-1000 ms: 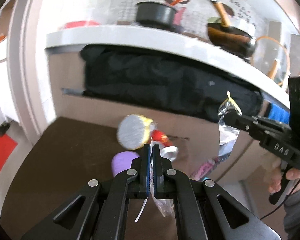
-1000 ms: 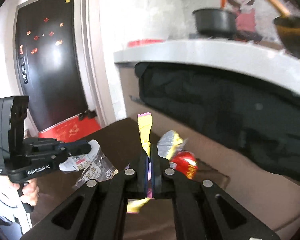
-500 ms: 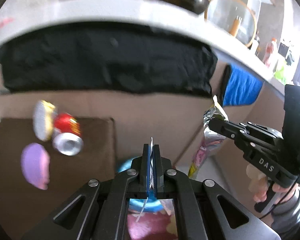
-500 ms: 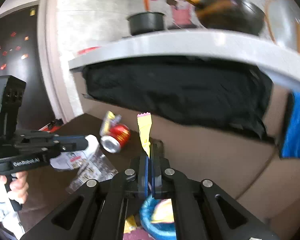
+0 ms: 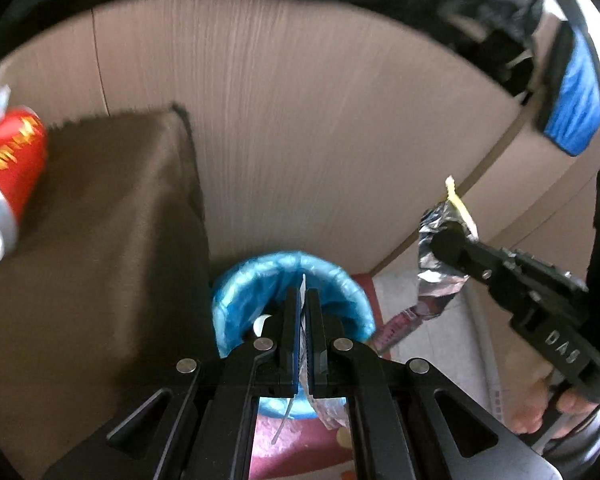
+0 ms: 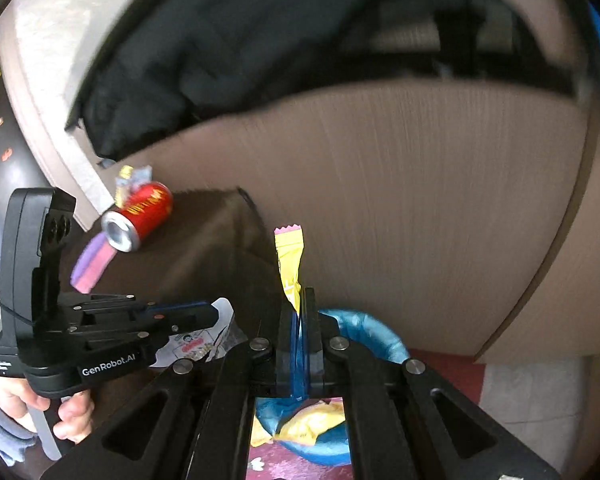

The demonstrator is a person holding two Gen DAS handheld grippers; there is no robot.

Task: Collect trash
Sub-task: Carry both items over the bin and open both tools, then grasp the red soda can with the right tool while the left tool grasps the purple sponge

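My left gripper (image 5: 304, 300) is shut on a clear printed plastic wrapper (image 5: 328, 410) and hangs above the blue-lined trash bin (image 5: 236, 300). The wrapper also shows in the right wrist view (image 6: 198, 346), held by the left gripper (image 6: 216, 314). My right gripper (image 6: 299, 300) is shut on a yellow snack wrapper (image 6: 290, 264) over the bin's rim (image 6: 374, 330). In the left wrist view the right gripper (image 5: 446, 244) holds the same wrapper, silver side showing (image 5: 436, 280), to the right of the bin.
A red soda can (image 6: 138, 216) lies on the dark brown table (image 6: 204, 248) with a purple piece (image 6: 90, 262) and a yellow-silver wrapper (image 6: 130, 178) beside it. A brown cabinet panel (image 5: 320, 140) stands behind the bin. Black cloth (image 6: 260, 40) hangs above.
Both grippers have swung right and downward, away from the table, and are closer to the blue-lined bin. The can has slid toward the left of both views. Both stay shut on their wrappers.
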